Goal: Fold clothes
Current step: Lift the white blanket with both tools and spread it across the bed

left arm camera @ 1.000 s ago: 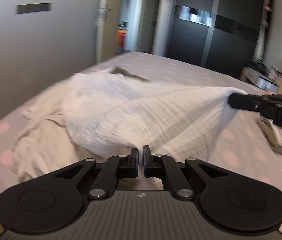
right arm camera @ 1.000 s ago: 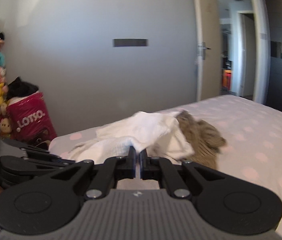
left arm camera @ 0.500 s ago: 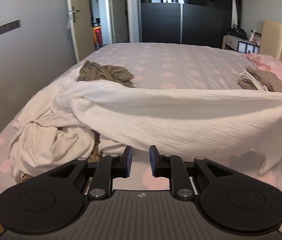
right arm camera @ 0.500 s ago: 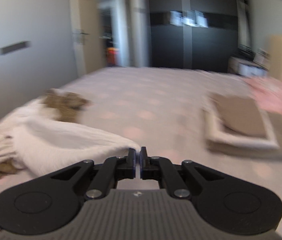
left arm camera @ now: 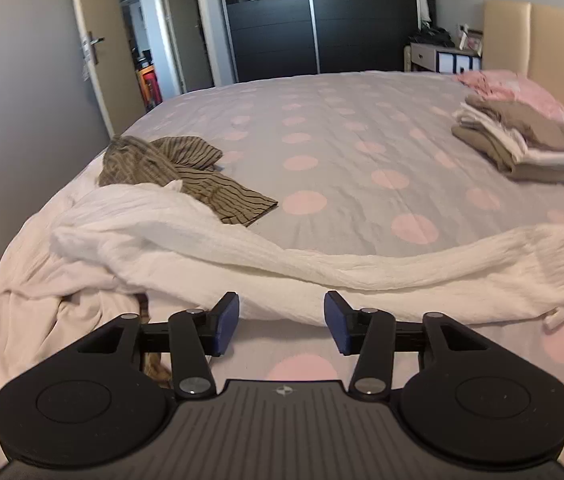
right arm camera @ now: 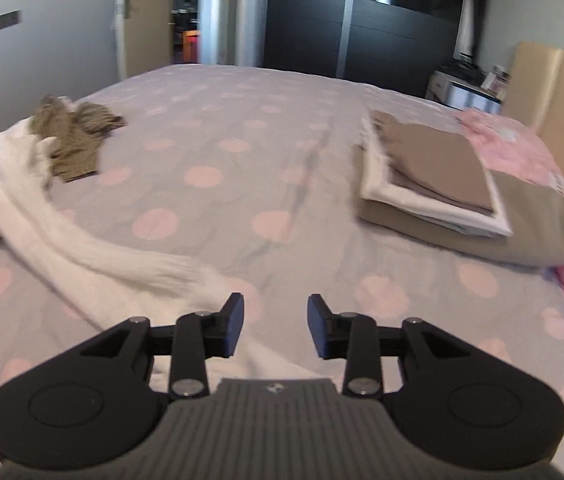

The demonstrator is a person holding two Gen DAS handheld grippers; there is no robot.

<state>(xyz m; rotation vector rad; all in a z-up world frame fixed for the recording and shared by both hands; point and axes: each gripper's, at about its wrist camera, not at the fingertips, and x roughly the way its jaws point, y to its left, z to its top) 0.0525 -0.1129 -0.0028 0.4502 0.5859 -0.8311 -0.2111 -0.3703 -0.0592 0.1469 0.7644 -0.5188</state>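
Both the left hand-held gripper (left arm camera: 281, 322) and the right hand-held gripper (right arm camera: 275, 325) gape empty; the white crinkled cotton garment (left arm camera: 242, 256) lies stretched lengthwise across the near bed (left arm camera: 342, 140), seemingly spread for folding.

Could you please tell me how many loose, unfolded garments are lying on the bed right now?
3: a white garment stretched along the near edge, a striped brown garment behind its left end, and a cream garment bunched at the left corner. More may be hidden beneath.

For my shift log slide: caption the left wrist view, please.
Open left gripper above a white garment stretched across the dotted bed, striped garment behind, folded stack far right.
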